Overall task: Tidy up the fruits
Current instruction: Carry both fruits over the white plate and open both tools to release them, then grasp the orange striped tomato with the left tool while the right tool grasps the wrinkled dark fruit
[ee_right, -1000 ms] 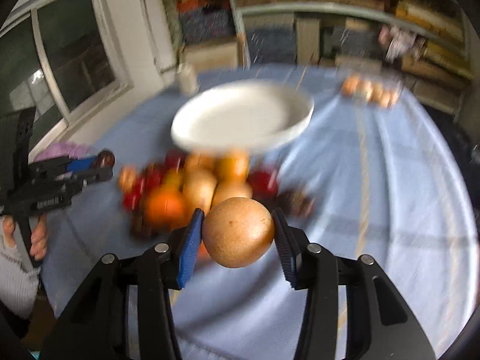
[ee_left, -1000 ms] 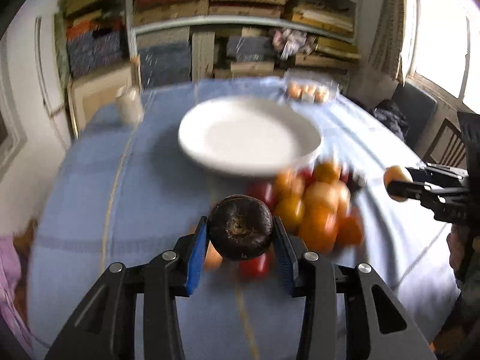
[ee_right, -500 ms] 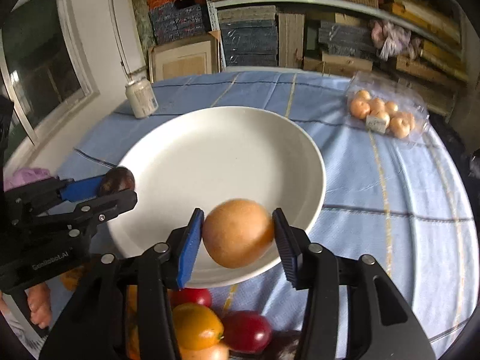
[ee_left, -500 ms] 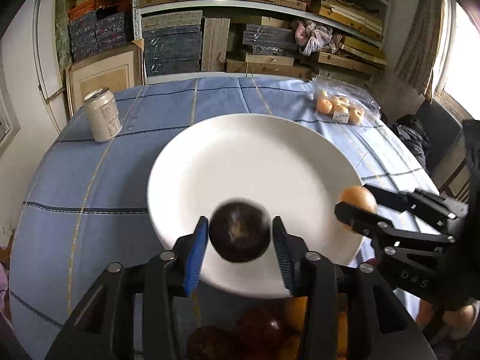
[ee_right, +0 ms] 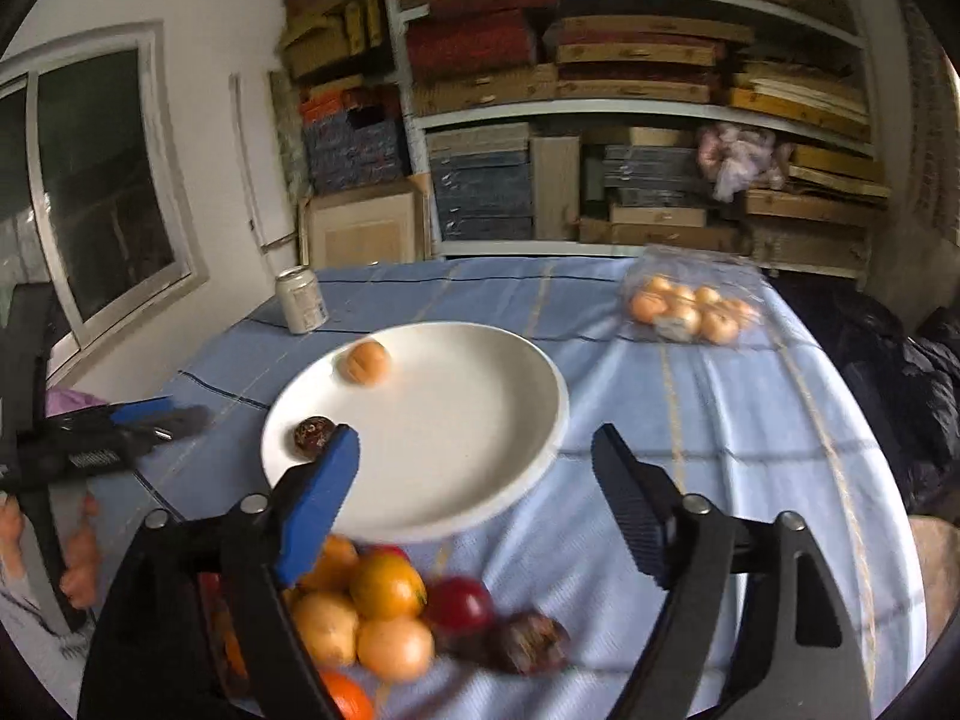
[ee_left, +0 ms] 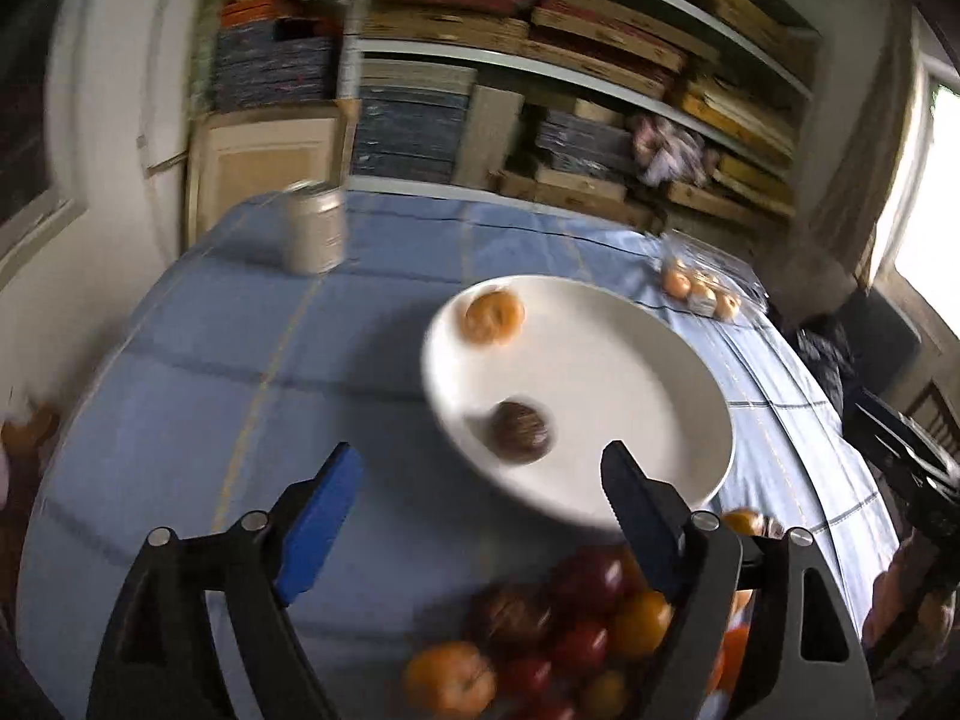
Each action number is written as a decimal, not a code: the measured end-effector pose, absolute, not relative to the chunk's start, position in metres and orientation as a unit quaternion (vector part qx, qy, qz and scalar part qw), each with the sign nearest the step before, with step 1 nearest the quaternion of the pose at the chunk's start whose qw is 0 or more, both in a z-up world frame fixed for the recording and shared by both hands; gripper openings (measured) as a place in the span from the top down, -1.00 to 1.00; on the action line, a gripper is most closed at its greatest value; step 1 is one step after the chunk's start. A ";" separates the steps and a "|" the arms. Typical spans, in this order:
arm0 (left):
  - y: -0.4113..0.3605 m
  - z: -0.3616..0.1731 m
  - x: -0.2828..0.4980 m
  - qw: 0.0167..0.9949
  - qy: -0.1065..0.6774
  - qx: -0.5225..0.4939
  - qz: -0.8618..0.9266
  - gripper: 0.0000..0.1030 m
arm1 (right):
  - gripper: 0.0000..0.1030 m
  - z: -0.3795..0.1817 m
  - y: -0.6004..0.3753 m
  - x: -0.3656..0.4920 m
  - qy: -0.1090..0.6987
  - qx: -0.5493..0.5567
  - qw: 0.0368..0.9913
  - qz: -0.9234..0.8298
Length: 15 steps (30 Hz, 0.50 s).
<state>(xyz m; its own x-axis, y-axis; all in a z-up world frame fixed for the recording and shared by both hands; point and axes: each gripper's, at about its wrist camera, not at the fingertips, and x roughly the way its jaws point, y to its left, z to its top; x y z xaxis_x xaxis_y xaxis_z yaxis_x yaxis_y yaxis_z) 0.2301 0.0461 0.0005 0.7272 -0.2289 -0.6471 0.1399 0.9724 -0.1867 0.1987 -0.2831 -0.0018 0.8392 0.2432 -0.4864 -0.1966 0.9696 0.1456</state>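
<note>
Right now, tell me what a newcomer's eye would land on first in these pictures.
The big white plate in the middle of the blue tablecloth, carrying just a tan fruit at its far side and a dark fruit at its near left rim. Next, the bright heap of orange and red fruit on the cloth just in front of the plate, below the right gripper, whose jaws are opening with nothing between them.

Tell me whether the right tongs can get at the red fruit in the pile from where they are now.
Probably yes. The right tongs are opening with nothing between them, and the red fruit lies exposed on the near side of the pile, just below them. Neighbouring fruits crowd its left side, though.
</note>
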 end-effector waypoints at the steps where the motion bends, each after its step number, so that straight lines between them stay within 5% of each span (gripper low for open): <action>1: 0.057 -0.006 0.218 0.926 0.359 -0.072 -0.091 -0.62 | -0.60 -0.008 -0.291 0.186 0.258 0.049 0.959 0.105; 15: 0.048 -0.048 0.152 0.928 0.367 0.052 -0.047 -0.62 | -0.80 -0.045 -0.351 0.134 0.280 0.157 0.944 0.074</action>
<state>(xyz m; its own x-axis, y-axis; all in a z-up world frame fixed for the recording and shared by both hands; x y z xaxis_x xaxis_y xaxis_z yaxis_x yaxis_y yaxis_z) 0.1523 0.0484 -0.0481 0.7266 -0.0489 -0.6853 0.1256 0.9901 0.0625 0.1336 -0.3505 -0.0447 0.8324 0.2275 -0.5053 -0.0520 0.9399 0.3374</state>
